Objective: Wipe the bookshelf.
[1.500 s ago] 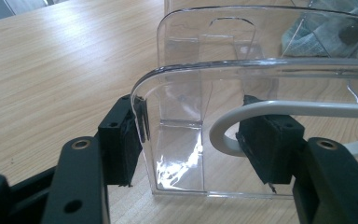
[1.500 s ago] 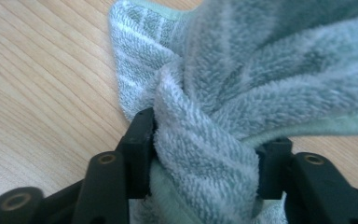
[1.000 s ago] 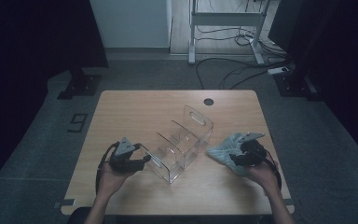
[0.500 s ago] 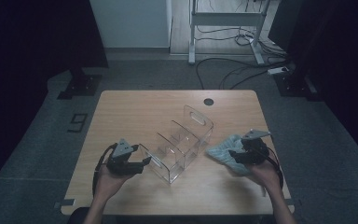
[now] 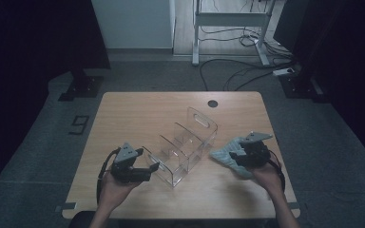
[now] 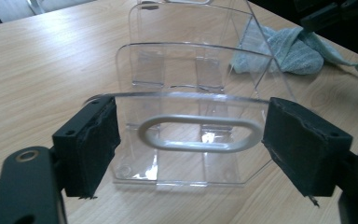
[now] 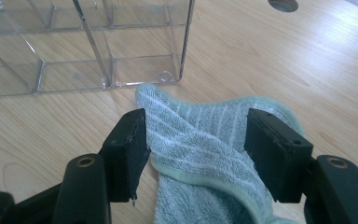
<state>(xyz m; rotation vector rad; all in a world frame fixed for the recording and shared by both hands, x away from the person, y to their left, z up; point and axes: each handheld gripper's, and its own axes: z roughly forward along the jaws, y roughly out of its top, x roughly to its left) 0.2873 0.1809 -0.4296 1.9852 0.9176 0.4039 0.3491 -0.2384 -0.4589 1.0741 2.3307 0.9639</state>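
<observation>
Left tongs have just spread, letting go of the clear acrylic organizer at mid-counter and backing off its handled end; right tongs, just beside its far end, are closing around the pale green towel, not yet pinching it, likely for wiping.

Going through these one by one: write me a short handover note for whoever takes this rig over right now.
Left gripper: open, jaws just widened, either side of the organizer's handle end, not pressing it.
Right gripper: jaws just been closing around the cloth, pads not yet pressing it.
Organizer stands mid-table, empty; cloth lies to its right.
Done: nothing that shows.
Left: probably grip cloth, steady organizer, wipe it.
</observation>
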